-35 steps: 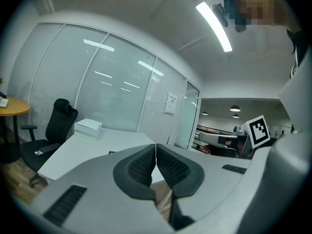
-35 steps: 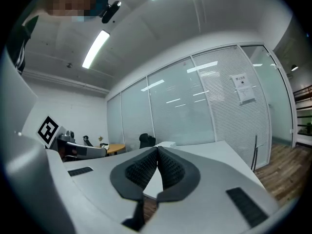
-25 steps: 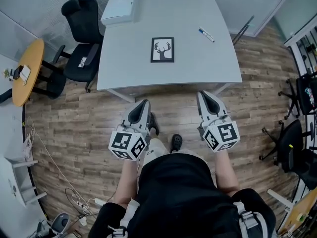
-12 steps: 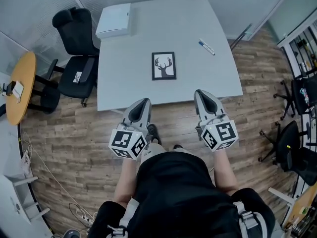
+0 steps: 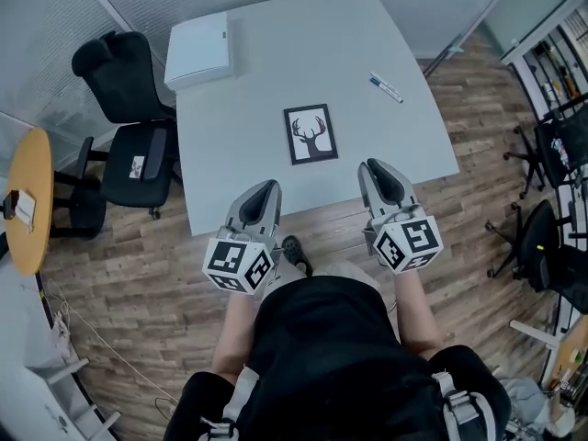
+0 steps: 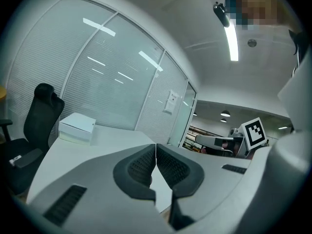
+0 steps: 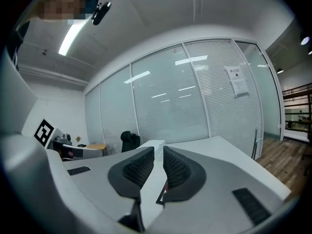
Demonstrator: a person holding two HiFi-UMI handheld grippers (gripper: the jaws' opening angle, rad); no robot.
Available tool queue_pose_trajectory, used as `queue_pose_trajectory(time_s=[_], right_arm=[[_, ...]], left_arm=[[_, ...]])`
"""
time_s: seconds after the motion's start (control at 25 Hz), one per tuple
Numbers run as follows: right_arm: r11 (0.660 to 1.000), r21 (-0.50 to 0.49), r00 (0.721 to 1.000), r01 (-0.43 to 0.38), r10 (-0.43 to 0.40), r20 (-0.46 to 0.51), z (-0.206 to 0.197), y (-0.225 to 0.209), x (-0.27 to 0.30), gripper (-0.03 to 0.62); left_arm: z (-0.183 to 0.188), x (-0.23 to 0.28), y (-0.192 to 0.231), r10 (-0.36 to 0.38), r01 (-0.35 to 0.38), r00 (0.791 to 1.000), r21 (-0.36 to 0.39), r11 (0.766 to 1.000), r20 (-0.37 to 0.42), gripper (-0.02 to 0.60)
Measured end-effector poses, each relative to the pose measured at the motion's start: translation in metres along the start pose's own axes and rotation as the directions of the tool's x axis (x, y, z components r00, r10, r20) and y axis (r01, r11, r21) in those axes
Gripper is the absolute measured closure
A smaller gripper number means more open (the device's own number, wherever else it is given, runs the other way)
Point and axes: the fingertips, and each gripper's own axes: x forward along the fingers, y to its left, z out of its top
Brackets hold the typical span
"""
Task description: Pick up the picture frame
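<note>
The picture frame (image 5: 310,134), black-edged with a deer-head print, lies flat near the middle of the grey table (image 5: 276,53). Both grippers are held level at the table's near edge, short of the frame. My left gripper (image 5: 265,189) is to the frame's lower left; in the left gripper view its gripper (image 6: 156,147) is shut, with nothing between the pads. My right gripper (image 5: 375,166) is to the frame's lower right. Seen in the right gripper view, this gripper (image 7: 159,152) has its jaws opening, a narrow gap between them and nothing in it.
A white box (image 5: 198,49) sits at the table's far left corner and a blue-capped marker (image 5: 386,87) lies at the right. A black office chair (image 5: 129,145) stands left of the table, with a round wooden table (image 5: 23,200) beyond it. More chairs (image 5: 542,265) are at the right.
The person has stepped toward the table. Both grippers, earlier over the wooden floor, now have their tips at the table's near edge, closer to the frame.
</note>
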Motion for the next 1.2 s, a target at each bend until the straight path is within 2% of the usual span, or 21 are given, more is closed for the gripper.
queue_pose_trajectory(time_s=[0.4,0.72,1.2], right_arm=[[0.996,0.034,0.992,0.088,-0.085,-0.093,-0.043,-0.001,0.046,0.487],[0.991,0.048,0.979,0.127,-0.118,-0.168,-0.074,-0.026,0.076,0.47],[0.992,0.043,0.959,0.12,-0.104,-0.265,-0.109,-0.083,0.133,0.465]], left_arm=[[-0.009,0.025,0.033,-0.093,0.092,0.993,-0.028,0.995,-0.068,0.557],[-0.019,0.05,0.041,-0.094,0.088,0.989,-0.054,0.995,-0.112,0.557],[0.005,0.098,0.044,-0.048,0.043,0.992,-0.043,0.998,-0.118,0.557]])
